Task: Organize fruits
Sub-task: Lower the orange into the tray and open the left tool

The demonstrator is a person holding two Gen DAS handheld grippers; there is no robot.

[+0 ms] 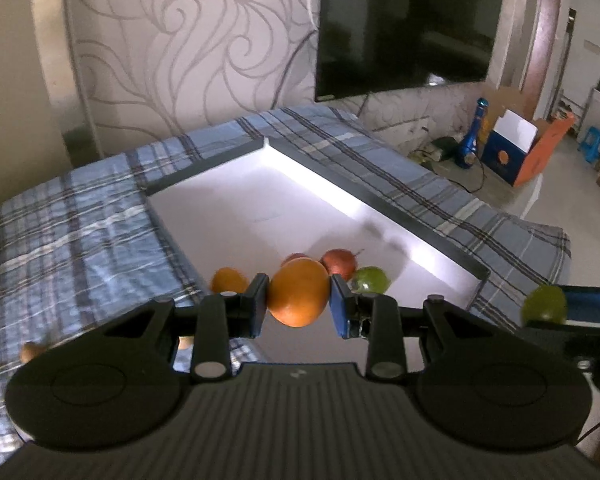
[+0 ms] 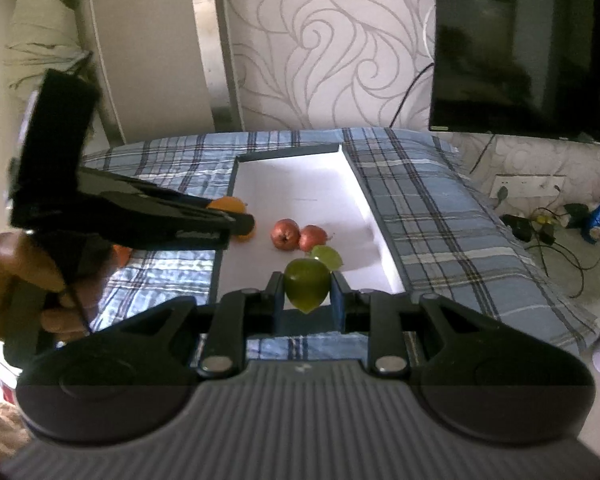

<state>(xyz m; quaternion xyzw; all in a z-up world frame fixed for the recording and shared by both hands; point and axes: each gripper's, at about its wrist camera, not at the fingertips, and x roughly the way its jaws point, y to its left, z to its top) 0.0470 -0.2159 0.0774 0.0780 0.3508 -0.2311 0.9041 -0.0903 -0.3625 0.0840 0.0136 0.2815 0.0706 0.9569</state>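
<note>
Left gripper [image 1: 299, 300] clamped on orange [image 1: 299, 298], right gripper [image 2: 307, 290] clamped on green fruit [image 2: 306, 284]; both held over near edge of white tray [image 2: 300, 184], two red fruits [image 2: 298, 234] inside.

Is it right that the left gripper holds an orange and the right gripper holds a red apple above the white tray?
Not quite. The right gripper holds a green fruit, not a red apple, as the right wrist view shows. The left gripper does hold an orange above the white tray.
</note>
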